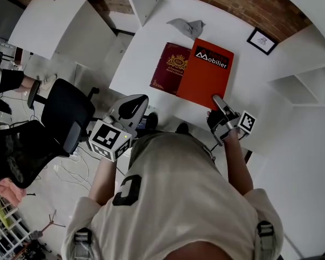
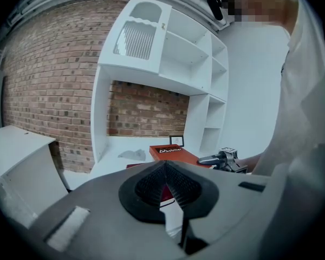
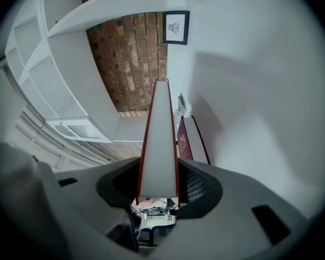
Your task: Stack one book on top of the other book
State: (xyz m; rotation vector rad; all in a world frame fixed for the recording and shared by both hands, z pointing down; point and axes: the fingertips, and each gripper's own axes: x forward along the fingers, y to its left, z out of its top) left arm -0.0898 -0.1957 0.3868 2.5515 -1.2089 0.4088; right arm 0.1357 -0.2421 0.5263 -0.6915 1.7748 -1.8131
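- Right gripper clamped on near edge of orange book, left gripper jaws together, empty; it's partly over maroon book, upper centre
- We'd flag that edge grip: book may sag, land skewed

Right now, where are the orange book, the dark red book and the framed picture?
orange book (image 1: 204,83), head view, middle of its cover.
dark red book (image 1: 167,69), head view, uncovered part of its cover.
framed picture (image 1: 261,40), head view, its centre.
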